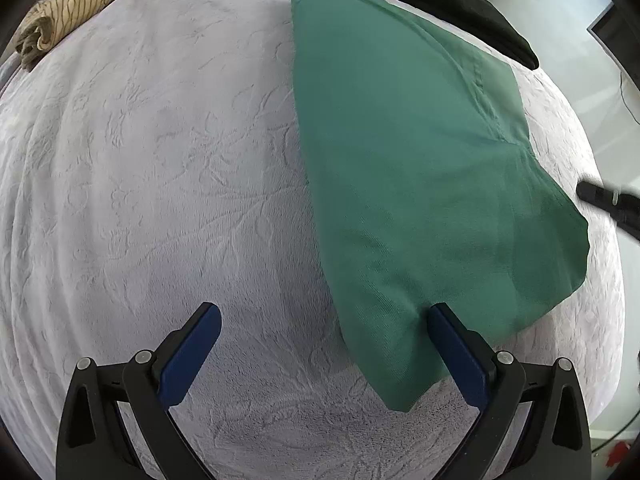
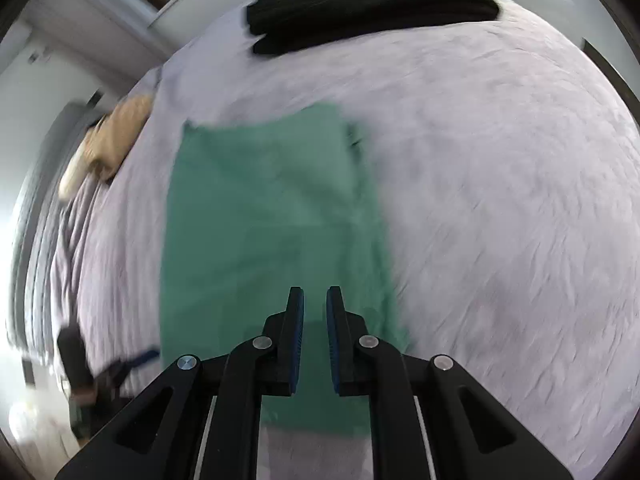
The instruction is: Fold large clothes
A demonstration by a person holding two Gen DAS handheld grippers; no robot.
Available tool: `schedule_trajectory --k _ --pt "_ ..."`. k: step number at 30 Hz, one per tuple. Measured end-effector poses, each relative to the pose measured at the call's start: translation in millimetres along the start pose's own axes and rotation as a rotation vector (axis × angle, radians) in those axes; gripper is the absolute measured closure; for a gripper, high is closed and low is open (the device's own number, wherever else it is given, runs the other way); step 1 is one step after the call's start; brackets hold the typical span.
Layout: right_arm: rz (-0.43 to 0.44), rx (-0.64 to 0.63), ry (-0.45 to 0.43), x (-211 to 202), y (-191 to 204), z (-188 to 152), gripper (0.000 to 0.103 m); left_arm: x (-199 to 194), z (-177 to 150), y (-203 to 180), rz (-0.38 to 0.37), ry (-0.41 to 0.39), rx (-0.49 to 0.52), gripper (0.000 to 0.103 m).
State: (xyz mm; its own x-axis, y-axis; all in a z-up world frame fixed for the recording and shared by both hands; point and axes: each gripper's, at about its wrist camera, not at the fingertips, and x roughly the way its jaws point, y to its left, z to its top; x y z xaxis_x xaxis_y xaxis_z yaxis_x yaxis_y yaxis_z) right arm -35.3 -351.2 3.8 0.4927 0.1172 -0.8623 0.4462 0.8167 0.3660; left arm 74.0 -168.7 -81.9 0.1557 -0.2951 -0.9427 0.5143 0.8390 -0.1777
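A green garment (image 1: 420, 168) lies folded into a long strip on the pale bedspread (image 1: 160, 160). My left gripper (image 1: 324, 320) is open above the near end of the strip, its right finger over the cloth edge, holding nothing. In the right wrist view the green garment (image 2: 264, 224) lies lengthwise under my right gripper (image 2: 315, 300), whose jaws stand nearly closed with a narrow gap and nothing between them. The right gripper also shows at the right edge of the left wrist view (image 1: 612, 204). The right wrist view is motion-blurred.
A folded black garment (image 1: 452, 4) lies at the far end of the bed, also in the right wrist view (image 2: 368, 4). A crumpled beige striped garment (image 1: 76, 8) lies at the far left corner. The bed edge and floor are at right.
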Motion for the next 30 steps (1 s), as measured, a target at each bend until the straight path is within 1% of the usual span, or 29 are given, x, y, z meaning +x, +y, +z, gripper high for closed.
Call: schedule_trajectory --k 1,2,3,5,7,11,12,18,20,21,22,24,25,28,30 --pt "-0.035 -0.007 0.022 7 -1 -5 0.091 0 -1 0 0.002 0.001 0.001 0.000" --pt "-0.084 0.000 0.046 17 -6 -11 0.093 0 -1 0 0.004 0.002 0.003 0.000" --pt "-0.085 0.034 0.066 26 -16 -15 0.097 0 -1 -1 0.005 0.004 0.006 0.000" --pt "-0.035 0.139 0.081 37 -38 -24 0.103 -1 -3 -1 0.010 0.011 0.013 0.000" --pt "0.005 0.182 0.068 34 -46 -27 0.103 -1 -2 -3 0.017 0.011 0.011 0.000" --pt "-0.001 0.151 0.102 20 -44 -30 0.103 0 -2 -2 0.012 0.019 -0.016 0.000" --pt "0.002 0.146 0.105 15 -42 -32 0.100 1 -2 -1 0.011 0.022 -0.022 0.000" --pt "0.012 0.179 0.089 -12 -49 -35 0.097 0 -2 -2 0.020 0.022 -0.015 0.000" --pt "0.013 0.185 0.077 -16 -51 -36 0.092 1 -2 -3 0.018 0.024 -0.019 0.000" --pt "0.015 0.188 0.073 -14 -48 -32 0.086 1 -2 -3 0.017 0.025 -0.020 0.000" --pt "0.017 0.190 0.071 -9 -43 -25 0.082 1 -2 -4 0.017 0.026 -0.021 0.000" --pt "0.018 0.187 0.060 -10 -40 -22 0.058 2 -2 -5 0.018 0.028 -0.019 0.000" --pt "0.018 0.180 0.049 -12 -39 -21 0.055 1 -1 -4 0.018 0.029 -0.018 0.000" --pt "0.026 0.177 0.039 -13 -34 -15 0.054 2 1 -6 0.020 0.037 -0.017 0.000" --pt "0.028 0.175 0.041 -13 -33 -12 0.049 4 3 -6 0.019 0.049 -0.025 0.000"
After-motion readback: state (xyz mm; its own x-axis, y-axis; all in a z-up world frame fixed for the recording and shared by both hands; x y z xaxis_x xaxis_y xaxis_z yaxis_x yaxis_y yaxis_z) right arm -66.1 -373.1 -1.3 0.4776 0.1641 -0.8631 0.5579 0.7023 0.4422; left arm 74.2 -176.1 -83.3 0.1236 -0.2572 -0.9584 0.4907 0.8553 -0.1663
